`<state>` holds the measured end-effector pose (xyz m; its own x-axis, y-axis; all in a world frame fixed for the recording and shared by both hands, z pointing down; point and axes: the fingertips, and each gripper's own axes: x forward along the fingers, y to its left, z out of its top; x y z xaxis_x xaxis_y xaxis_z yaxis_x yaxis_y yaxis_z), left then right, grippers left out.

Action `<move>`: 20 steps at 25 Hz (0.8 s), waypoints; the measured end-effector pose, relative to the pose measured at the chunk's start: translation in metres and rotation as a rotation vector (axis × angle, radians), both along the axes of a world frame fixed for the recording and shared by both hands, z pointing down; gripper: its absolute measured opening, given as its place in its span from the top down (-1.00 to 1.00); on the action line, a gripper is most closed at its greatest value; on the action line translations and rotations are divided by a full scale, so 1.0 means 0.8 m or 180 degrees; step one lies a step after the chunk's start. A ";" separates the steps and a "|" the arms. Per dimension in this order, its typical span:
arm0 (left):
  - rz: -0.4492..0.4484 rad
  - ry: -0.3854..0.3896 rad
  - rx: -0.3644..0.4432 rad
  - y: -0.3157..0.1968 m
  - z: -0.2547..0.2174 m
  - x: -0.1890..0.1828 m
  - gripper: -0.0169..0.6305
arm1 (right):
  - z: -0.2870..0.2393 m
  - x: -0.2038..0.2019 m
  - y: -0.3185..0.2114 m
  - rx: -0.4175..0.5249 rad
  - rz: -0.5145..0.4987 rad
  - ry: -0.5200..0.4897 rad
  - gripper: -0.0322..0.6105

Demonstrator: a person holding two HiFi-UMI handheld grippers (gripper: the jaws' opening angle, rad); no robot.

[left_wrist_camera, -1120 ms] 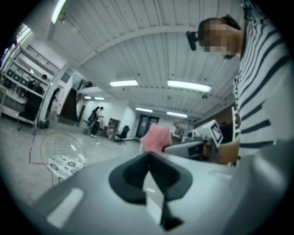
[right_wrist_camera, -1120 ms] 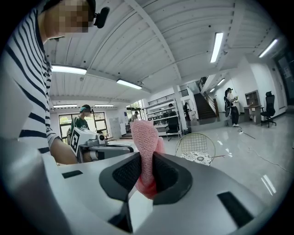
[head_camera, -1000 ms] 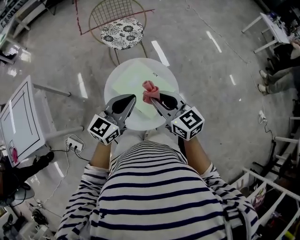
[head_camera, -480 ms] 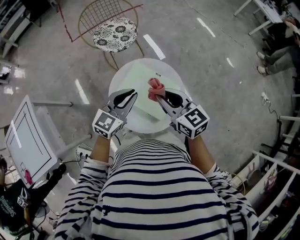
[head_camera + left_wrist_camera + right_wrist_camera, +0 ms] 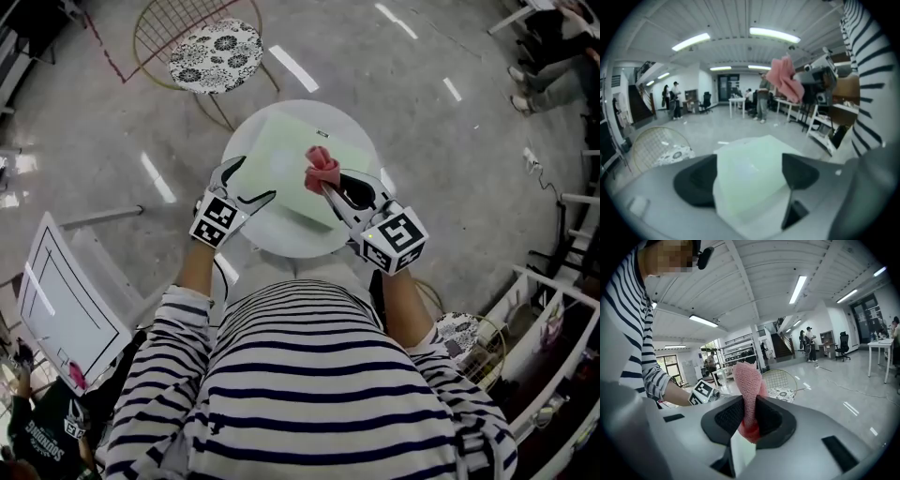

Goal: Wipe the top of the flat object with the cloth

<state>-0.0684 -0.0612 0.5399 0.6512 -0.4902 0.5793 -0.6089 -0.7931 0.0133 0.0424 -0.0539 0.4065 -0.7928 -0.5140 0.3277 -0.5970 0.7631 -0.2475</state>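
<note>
**A:** So, where's the cloth (image 5: 321,169) right now?

**B:** It's bunched in the right hand-held gripper (image 5: 328,187), whose jaws are clamped on its lower fold. It is held clear above the flat object (image 5: 281,159), which lies across the middle of the round surface (image 5: 291,239).

**A:** And the other side?

**B:** The left hand-held gripper (image 5: 251,180) is at the surface's near-left edge. Its jaws have just been opening and stand wide apart. The flat object's near corner is between them, but neither pad presses on it.

**A:** How will these things handle?

**B:** The cloth looks soft, light and floppy, so I'd press a broad wad down rather than a tip. The flat object seems thin, smooth and light, and will likely skate on that glossy surface. I'd pin it at the near-left corner, leaving the top free.
</note>
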 end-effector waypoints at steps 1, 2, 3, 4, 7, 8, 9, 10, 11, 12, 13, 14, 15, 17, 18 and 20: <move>0.0081 -0.0089 -0.0082 0.001 0.016 -0.002 -0.38 | 0.003 -0.001 0.000 -0.0005 0.0001 0.0017 0.72; 0.0161 -0.0174 -0.0160 0.003 0.031 -0.004 -0.43 | 0.006 -0.002 0.000 -0.0012 0.0001 0.0032 0.72; 0.0232 -0.0254 -0.0237 0.006 0.045 -0.006 -0.46 | 0.009 -0.003 -0.001 -0.0021 0.0001 0.0045 0.72; 0.0287 -0.0322 -0.0314 0.008 0.059 -0.008 -0.49 | 0.011 -0.003 -0.001 -0.0031 0.0002 0.0056 0.72; 0.0364 -0.0464 -0.0502 0.011 0.095 -0.014 -0.53 | 0.020 -0.003 -0.003 -0.0070 0.0016 0.0087 0.72; 0.0384 -0.0520 -0.0544 0.011 0.106 -0.016 -0.54 | 0.024 -0.003 -0.003 -0.0088 0.0023 0.0095 0.72; 0.0410 -0.0588 -0.0591 0.012 0.116 -0.018 -0.55 | 0.026 -0.003 -0.003 -0.0105 0.0027 0.0102 0.72; 0.0436 -0.0661 -0.0642 0.013 0.127 -0.021 -0.56 | 0.029 -0.004 -0.004 -0.0120 0.0029 0.0109 0.72; 0.0456 -0.0733 -0.0691 0.014 0.136 -0.024 -0.56 | 0.031 -0.004 -0.005 -0.0131 0.0028 0.0116 0.72; 0.0466 -0.0797 -0.0728 0.014 0.143 -0.028 -0.56 | 0.034 -0.004 -0.006 -0.0139 0.0025 0.0127 0.72; 0.0465 -0.0850 -0.0754 0.013 0.150 -0.031 -0.56 | 0.037 -0.005 -0.007 -0.0147 0.0022 0.0141 0.72; 0.0459 -0.0888 -0.0775 0.013 0.155 -0.034 -0.56 | 0.041 -0.004 -0.008 -0.0158 0.0020 0.0157 0.72; 0.0457 -0.0915 -0.0797 0.014 0.159 -0.036 -0.56 | 0.044 -0.004 -0.009 -0.0174 0.0022 0.0172 0.72; 0.0484 -0.0958 -0.0846 0.018 0.167 -0.036 -0.56 | 0.051 -0.002 -0.013 -0.0215 0.0026 0.0196 0.72; 0.0513 -0.0984 -0.0865 0.022 0.170 -0.035 -0.56 | 0.054 -0.002 -0.014 -0.0234 0.0028 0.0207 0.72; 0.0556 -0.1052 -0.0879 0.029 0.175 -0.033 -0.56 | 0.059 0.000 -0.018 -0.0257 0.0033 0.0227 0.72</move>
<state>-0.0946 -0.0382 0.6799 0.4687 -0.1878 0.8632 -0.4737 -0.8782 0.0662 0.0428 -0.0681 0.4533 -0.7607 -0.4918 0.4237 -0.6232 0.7360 -0.2646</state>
